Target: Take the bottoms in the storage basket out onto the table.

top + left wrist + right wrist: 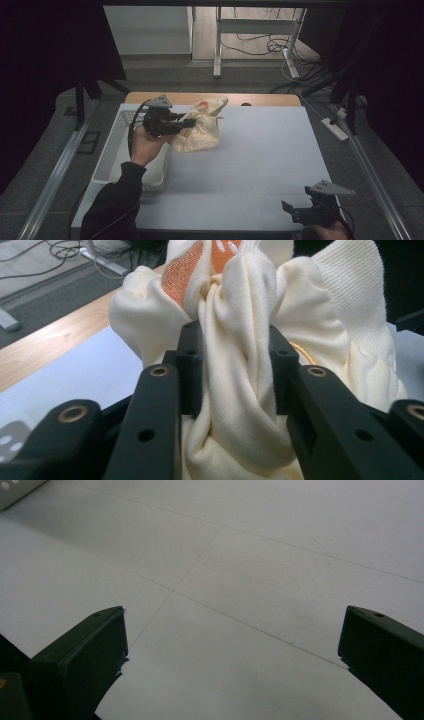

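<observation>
A cream knitted garment (202, 131) with an orange patch is bunched up at the back left of the white table top (250, 160), just right of the basket. My left gripper (187, 123) is shut on a thick fold of it; in the left gripper view the cream garment (235, 390) is pinched between both black jaws, and the orange patch (182, 277) shows near the top. My right gripper (289, 210) rests low at the table's front right corner. Its jaws stand wide apart in the right gripper view over bare table (240, 570), my right gripper (232, 645) holding nothing.
A white perforated basket (112, 150) stands along the table's left edge, beneath my left forearm. A wooden strip (270, 99) runs along the far edge. Beyond it are table legs and cables on the floor, and a power strip (336, 127) lies to the right.
</observation>
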`<act>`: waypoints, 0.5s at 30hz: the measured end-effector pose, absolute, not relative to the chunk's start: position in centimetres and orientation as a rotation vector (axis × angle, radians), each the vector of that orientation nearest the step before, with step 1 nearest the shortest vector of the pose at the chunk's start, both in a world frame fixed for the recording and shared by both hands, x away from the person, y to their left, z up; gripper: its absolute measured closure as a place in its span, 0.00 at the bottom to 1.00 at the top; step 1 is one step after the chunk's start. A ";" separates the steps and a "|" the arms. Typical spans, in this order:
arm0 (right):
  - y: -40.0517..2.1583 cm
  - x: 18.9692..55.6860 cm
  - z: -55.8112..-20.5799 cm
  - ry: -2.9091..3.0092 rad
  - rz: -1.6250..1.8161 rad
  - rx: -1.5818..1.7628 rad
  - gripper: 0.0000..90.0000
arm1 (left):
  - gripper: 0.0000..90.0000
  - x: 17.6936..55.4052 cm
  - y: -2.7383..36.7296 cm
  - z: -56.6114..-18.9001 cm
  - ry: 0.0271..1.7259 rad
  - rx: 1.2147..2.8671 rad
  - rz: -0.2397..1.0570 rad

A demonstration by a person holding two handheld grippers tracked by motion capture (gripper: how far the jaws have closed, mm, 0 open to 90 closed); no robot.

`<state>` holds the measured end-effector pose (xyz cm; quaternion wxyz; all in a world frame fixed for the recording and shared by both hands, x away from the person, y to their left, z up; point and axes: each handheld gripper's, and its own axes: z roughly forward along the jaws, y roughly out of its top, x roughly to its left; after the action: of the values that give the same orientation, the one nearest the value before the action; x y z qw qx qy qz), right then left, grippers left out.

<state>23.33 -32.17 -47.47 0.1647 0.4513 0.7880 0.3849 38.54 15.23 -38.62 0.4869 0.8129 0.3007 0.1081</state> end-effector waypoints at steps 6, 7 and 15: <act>-32.2 23.3 -47.5 2.247 1.096 1.282 0.00 | 0.75 39.2 13.9 -39.5 0.732 2.000 0.249; -32.2 23.3 -47.5 2.247 1.096 1.282 0.00 | 0.75 39.3 13.7 -39.6 0.732 2.006 0.250; -32.2 23.3 -47.5 2.247 1.098 1.281 0.00 | 0.75 40.0 12.1 -41.0 0.748 2.023 0.229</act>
<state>23.32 -32.17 -47.47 0.1651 0.4497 0.7887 0.3853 40.03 12.13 -41.00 0.4675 0.8245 0.3049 0.0934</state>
